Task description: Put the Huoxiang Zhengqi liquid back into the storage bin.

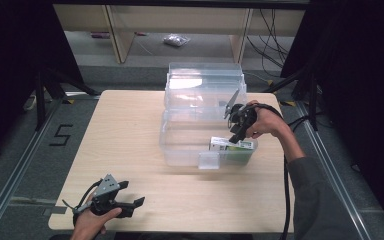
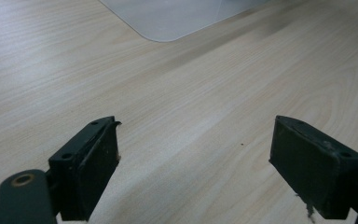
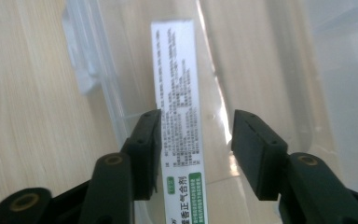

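Right gripper point(image 3: 196, 140) jaws parted, straddling white box point(image 3: 179, 116) lengthwise | box in clear bin point(image 1: 180, 150), counter's right edge | left gripper point(image 1: 117, 200) open, far, near-left corner.

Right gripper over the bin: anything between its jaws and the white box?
Nothing visible. The right gripper hangs open above the white box, which lies in the clear bin; one jaw overlaps the box's edge, the other stands apart.

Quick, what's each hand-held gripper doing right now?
Left hand-held gripper: open, empty, over bare table.
Right hand-held gripper: open, jaws apart above the box lying in the clear bin; not gripping it.
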{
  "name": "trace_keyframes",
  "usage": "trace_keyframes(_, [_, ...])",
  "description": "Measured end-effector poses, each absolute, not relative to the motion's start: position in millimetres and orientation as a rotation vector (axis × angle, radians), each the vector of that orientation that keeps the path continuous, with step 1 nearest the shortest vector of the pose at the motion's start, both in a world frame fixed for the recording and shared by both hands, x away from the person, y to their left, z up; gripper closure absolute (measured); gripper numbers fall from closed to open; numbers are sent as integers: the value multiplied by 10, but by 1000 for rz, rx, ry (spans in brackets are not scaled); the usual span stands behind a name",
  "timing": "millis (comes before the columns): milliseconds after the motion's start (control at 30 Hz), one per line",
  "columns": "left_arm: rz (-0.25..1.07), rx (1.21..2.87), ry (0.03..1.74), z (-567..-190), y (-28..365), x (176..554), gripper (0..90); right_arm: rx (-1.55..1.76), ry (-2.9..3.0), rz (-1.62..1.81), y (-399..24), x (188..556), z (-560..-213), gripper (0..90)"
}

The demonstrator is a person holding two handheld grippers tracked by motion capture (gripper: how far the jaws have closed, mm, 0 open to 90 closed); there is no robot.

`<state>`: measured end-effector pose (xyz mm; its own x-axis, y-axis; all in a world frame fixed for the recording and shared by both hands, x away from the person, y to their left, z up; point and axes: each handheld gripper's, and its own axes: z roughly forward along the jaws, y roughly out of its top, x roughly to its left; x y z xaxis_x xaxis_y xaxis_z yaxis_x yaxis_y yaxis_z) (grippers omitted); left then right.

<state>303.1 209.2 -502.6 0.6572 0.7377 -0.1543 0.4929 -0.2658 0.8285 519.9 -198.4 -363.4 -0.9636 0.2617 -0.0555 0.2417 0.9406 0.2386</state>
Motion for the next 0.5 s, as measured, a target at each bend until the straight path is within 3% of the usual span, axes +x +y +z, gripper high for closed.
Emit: trace_keyframes(500, [329,1932,968,-5019,2092,3028,148,801,2749,676,-2202,4975,-3411,321])
